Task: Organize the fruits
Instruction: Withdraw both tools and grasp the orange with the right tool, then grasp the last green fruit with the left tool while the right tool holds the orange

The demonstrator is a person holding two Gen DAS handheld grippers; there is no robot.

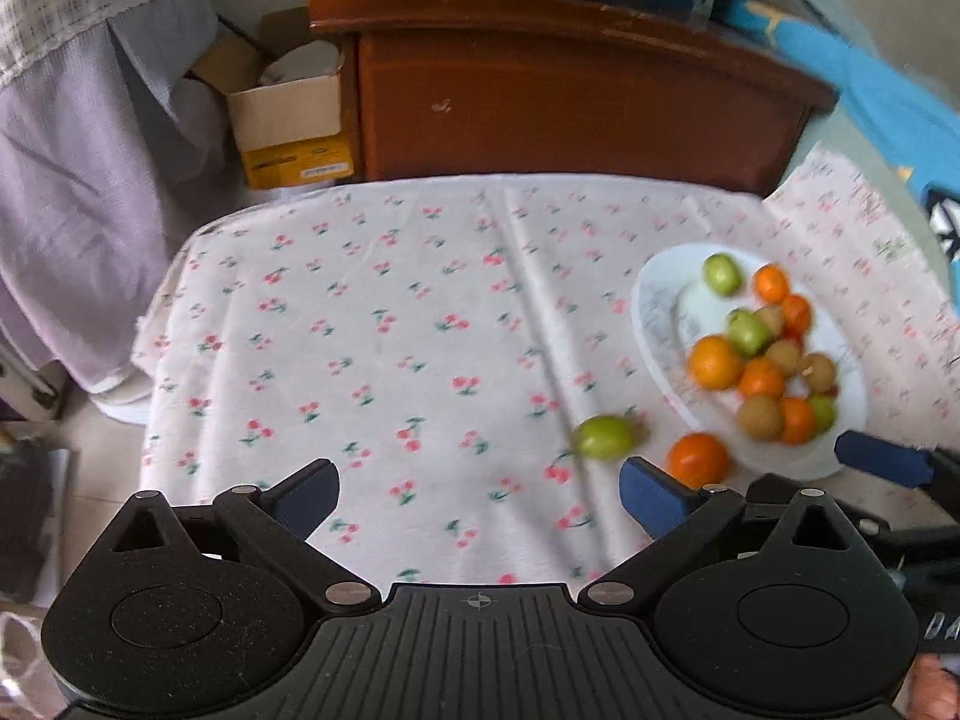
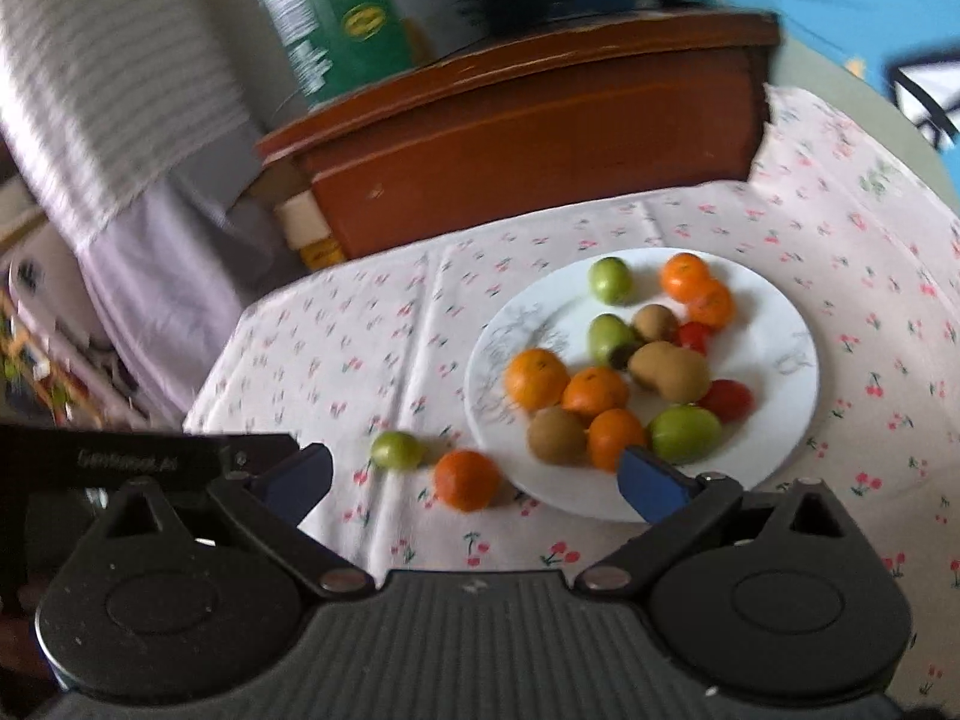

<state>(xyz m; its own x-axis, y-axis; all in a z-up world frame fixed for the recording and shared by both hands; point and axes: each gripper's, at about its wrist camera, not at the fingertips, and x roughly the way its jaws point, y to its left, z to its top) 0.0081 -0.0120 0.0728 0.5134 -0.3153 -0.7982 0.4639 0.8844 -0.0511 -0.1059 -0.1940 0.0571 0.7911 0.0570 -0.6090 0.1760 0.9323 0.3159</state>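
A white plate (image 2: 780, 312) on the cherry-print cloth holds several oranges, green fruits, brown kiwis and small red fruits. Two fruits lie on the cloth just left of the plate: a green fruit (image 2: 397, 450) and an orange (image 2: 467, 479). My right gripper (image 2: 474, 471) is open; the loose orange sits in line between its fingers, clear of both pads. My left gripper (image 1: 480, 480) is open over bare cloth with nothing in it. The green fruit (image 1: 606, 437) and the orange (image 1: 698, 459) lie just beyond its right finger, and the plate (image 1: 654, 300) is further right.
A brown wooden cabinet (image 1: 570, 114) with green and blue boxes on top stands behind the table. A cardboard box (image 1: 288, 120) and lilac hanging cloth (image 1: 90, 192) are at the left, blue fabric (image 1: 888, 96) at the right. The left half of the tablecloth (image 1: 360, 330) is bare.
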